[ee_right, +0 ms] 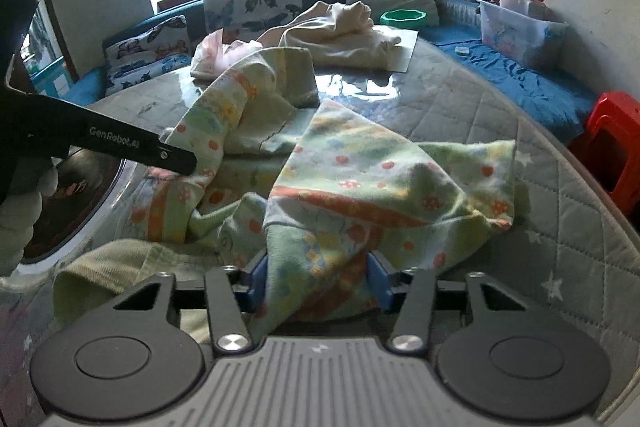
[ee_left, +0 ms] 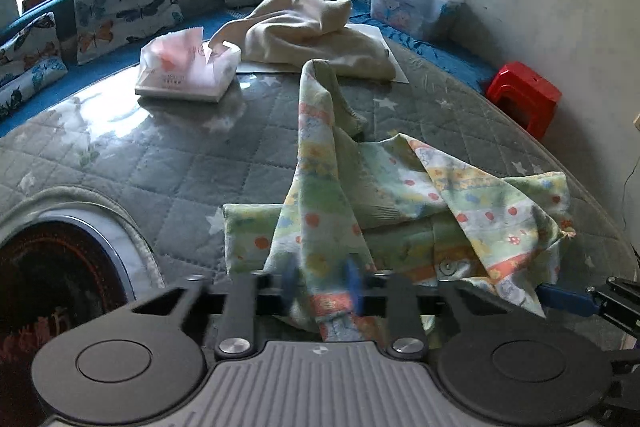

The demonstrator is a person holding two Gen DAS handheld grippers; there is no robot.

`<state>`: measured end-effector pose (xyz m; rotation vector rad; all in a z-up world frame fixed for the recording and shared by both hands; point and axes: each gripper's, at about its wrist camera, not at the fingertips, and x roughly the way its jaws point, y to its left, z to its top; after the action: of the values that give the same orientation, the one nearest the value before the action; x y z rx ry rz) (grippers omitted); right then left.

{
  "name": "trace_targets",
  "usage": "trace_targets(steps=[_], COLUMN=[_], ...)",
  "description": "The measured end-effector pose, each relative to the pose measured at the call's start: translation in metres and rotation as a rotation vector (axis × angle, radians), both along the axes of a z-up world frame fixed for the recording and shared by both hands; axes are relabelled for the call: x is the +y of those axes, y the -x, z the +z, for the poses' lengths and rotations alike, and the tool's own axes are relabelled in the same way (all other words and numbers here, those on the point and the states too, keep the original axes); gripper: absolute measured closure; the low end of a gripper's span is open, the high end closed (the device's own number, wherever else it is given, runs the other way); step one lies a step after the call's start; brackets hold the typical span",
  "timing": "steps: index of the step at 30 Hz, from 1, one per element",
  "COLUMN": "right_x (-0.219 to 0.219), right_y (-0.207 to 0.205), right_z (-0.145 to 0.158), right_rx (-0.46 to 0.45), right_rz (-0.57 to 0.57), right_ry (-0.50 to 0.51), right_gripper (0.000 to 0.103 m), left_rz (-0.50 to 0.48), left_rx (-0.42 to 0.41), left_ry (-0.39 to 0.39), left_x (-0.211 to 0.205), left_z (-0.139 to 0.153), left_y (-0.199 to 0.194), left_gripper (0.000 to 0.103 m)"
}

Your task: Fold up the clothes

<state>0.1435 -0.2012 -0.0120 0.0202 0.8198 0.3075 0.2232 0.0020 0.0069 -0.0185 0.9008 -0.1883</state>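
my left wrist view sits low and close behind the left gripper (ee_left: 324,287), facing across the quilted table (ee_left: 168,163) toward the window. my right wrist view looks the same way from behind the right gripper (ee_right: 318,281). both share the patterned garment (ee_left: 384,187), cream cloth (ee_right: 340,35) and butterfly cushions (ee_right: 256,3).

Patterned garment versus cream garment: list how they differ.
The patterned garment is green with bright stripes and dots; the cream garment is plain. The patterned one lies near, lifted by both the left gripper and right gripper; the cream one lies far back, untouched, on a white sheet. Both are rumpled and unfolded.
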Motion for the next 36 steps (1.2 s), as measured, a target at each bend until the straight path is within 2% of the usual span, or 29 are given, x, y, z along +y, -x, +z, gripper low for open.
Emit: trace_targets(steps=[2,8,12,16,19,21,24,28,29,31,32,33,36], right_x=[-0.002,0.005,0.013,0.026,0.029,0.030,0.033,0.036,0.036,0.035,0.032,0.029,0.013], right_y=[0.002,0.013,0.016,0.021,0.027,0.030,0.036,0.043,0.044,0.045,0.045,0.045,0.046], right_z=[-0.001,-0.003,-0.004,-0.005,-0.005,-0.004,-0.004,-0.004,-0.003,-0.002,0.000,0.001,0.011], right_rx=[0.002,-0.009,-0.010,-0.013,-0.018,-0.021,-0.026,-0.032,-0.031,-0.025,-0.018,-0.015,-0.024], right_rz=[0.008,0.036,0.067,0.119,0.135,0.146,0.162,0.185,0.195,0.210,0.209,0.208,0.180], right_ry=[-0.006,0.013,0.027,0.037,0.053,0.063,0.079,0.100,0.106,0.103,0.088,0.075,0.009], right_gripper=[0.063,0.068,0.068,0.068,0.070,0.072,0.073,0.073,0.073,0.070,0.068,0.066,0.050], left_rz=[-0.006,0.027,0.103,0.127,0.118,0.106,0.081,0.055,0.047,0.015,0.006,-0.003,0.008], left_rx=[-0.010,-0.035,-0.034,-0.023,-0.039,-0.054,-0.059,-0.052,-0.048,-0.042,-0.031,-0.022,-0.027], left_ry=[0.013,-0.001,-0.012,0.041,0.067,0.069,0.061,0.048,0.043,0.038,0.039,0.041,0.036], left_x=[0.004,0.024,0.053,0.074,0.070,0.061,0.043,0.021,0.017,0.010,0.009,0.008,0.016], left_z=[0.001,0.006,0.005,0.010,0.018,0.022,0.019,0.011,0.008,0.002,-0.002,-0.005,-0.007], left_y=[0.005,0.029,0.048,0.055,0.053,0.047,0.035,0.018,0.015,0.013,0.013,0.013,0.020], left_gripper=[0.097,0.102,0.103,0.100,0.083,0.050,0.035,0.033,0.036,0.067,0.087,0.094,0.100])
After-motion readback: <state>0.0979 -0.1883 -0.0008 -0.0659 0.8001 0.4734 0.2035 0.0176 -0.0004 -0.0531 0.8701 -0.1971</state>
